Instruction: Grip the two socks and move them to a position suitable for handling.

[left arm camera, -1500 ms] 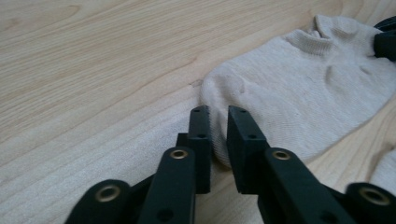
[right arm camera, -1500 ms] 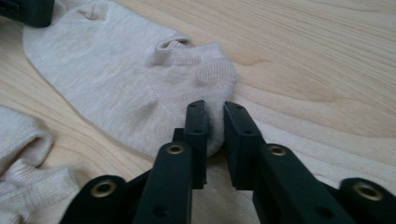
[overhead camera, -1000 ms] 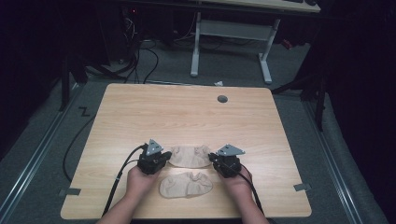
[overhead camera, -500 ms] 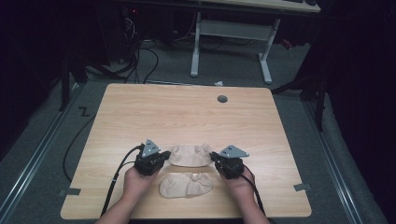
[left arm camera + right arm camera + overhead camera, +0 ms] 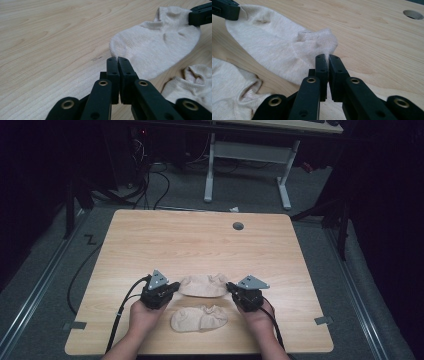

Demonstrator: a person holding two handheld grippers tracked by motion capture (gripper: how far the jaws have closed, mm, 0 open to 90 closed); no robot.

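Here we pinch far sock (image 5: 202, 285) at both ends, left gripper (image 5: 172, 289) clamped on toe, right gripper (image 5: 233, 289) on cuff, likely stretching it flat on table (image 5: 200, 240); near sock (image 5: 199, 318) lies just beside.

table: my light wood table (image 5: 200, 240) sits mid-room, a round grommet hole (image 5: 238, 226) near its far edge at 1 o'clock
floor: grey carpet (image 5: 310, 190) all round me, tape marks (image 5: 90, 239) at 10 o'clock
cables: black cables (image 5: 150, 175) lie tangled on the floor at 11 o'clock
furniture: a second desk with white legs (image 5: 209, 170) stands beyond at 12 o'clock
rail: a metal strip (image 5: 30, 295) runs along the floor at 9 o'clock
light: the tabletop is lit; the room's edges at 9 and 3 o'clock are dark
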